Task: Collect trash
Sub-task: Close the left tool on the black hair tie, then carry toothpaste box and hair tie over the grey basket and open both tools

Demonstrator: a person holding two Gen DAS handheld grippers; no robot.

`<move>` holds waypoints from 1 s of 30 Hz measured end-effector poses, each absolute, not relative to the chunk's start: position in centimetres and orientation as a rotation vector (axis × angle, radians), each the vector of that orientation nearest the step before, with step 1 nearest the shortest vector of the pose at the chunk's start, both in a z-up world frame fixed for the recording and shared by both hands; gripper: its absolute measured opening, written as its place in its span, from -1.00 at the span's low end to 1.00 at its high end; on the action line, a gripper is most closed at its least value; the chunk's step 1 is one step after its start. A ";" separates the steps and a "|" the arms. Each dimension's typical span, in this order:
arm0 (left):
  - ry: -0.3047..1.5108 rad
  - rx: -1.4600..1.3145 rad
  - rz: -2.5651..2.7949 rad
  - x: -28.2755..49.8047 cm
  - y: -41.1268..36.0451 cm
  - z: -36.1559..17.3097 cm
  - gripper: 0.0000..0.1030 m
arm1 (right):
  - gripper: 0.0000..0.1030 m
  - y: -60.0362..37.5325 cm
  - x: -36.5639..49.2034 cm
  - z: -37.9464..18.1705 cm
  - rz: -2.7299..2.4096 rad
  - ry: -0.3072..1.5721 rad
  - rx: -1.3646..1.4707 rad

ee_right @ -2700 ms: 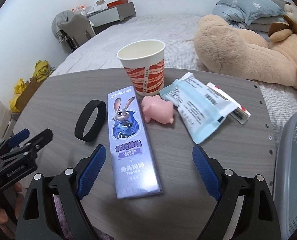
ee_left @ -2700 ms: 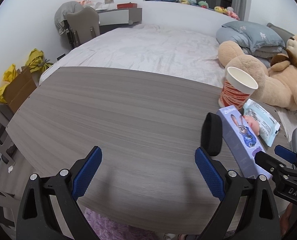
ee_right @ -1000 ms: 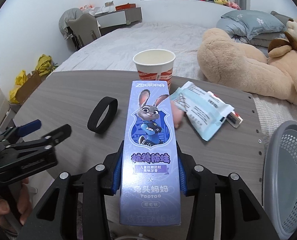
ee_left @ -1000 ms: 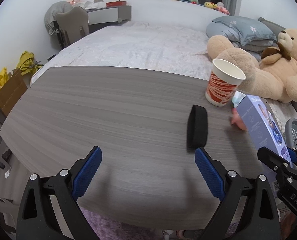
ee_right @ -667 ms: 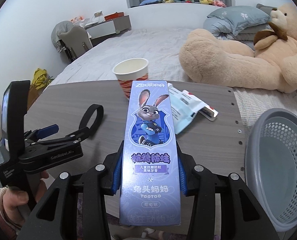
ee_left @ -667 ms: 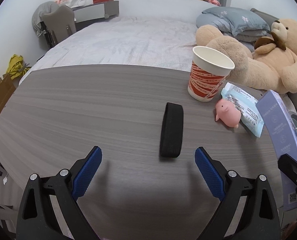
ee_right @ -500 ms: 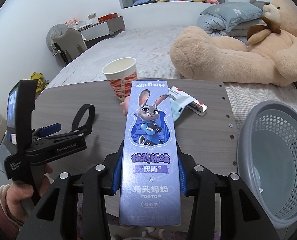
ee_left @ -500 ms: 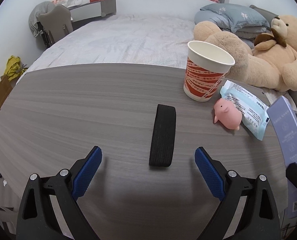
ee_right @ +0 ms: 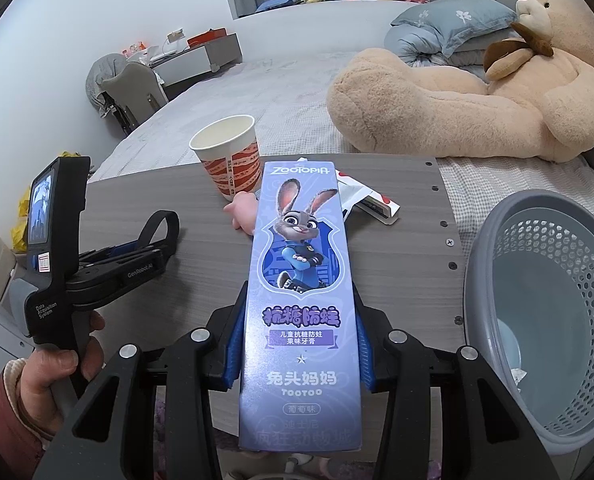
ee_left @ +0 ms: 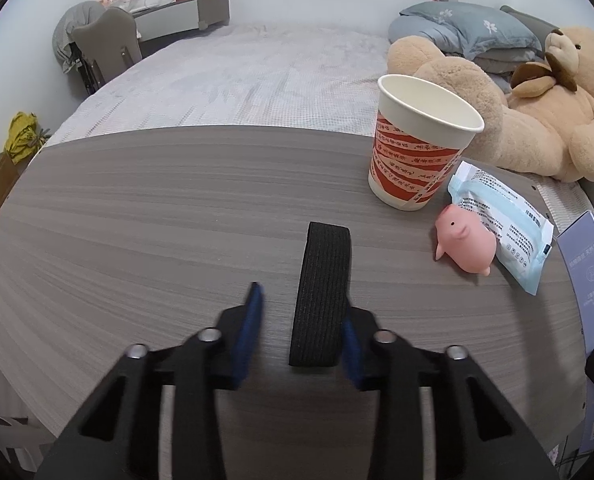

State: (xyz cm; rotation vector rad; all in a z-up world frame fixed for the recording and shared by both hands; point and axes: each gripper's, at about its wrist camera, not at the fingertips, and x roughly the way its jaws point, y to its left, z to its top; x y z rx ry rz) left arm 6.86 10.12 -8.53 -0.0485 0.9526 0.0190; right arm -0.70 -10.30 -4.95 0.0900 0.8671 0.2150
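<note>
**Two grippers at work over a cluttered bedside table**

In the lower centre of the left wrist view, the left gripper (ee_left: 297, 330) was closing its blue-padded jaws around a black elastic band (ee_left: 323, 294) that stood on edge on the grey wood-grain table (ee_left: 137, 220). The right pad sat against the band's side; the left pad, blurred, stood just apart from it. In the right wrist view the same gripper (ee_right: 153, 246) appeared at centre left, held by a person's hand (ee_right: 61, 364) in a cream cuff at the lower left, its tips at the band (ee_right: 163, 226).

At the bottom centre of the right wrist view, the right gripper (ee_right: 297, 344) was clamped on a tall purple toothpaste box (ee_right: 303, 300) printed with a cartoon rabbit, both blue pads pressed against its long sides and the box raised above the table (ee_right: 397, 260). A grey perforated basket (ee_right: 545, 308) stood at the right edge, beside the table, with a small scrap on its floor.

Further up the left wrist view, right of centre, a red-and-white paper cup (ee_left: 417, 148) stood upright. Just right of it and lower lay a pink toy pig (ee_left: 463, 242), touching a pale blue plastic packet (ee_left: 501, 220). Beyond the table, a large tan teddy bear (ee_left: 537, 108) lay on the bed (ee_left: 237, 76), with grey-blue pillows (ee_left: 461, 28) at the upper right.
</note>
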 end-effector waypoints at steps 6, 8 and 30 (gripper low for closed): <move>0.953 -0.053 0.002 6.3 10.2 -8.0 -0.64 | -0.17 -10.4 -0.6 -5.0 0.218 0.867 0.095; 0.942 -0.048 -0.003 5.7 9.9 -7.5 -0.64 | -0.17 -10.5 -0.7 -4.9 0.218 0.863 0.097; 0.816 0.115 -0.242 0.8 -3.9 -1.5 -0.64 | -0.17 -19.9 -4.1 -3.2 0.087 0.777 0.205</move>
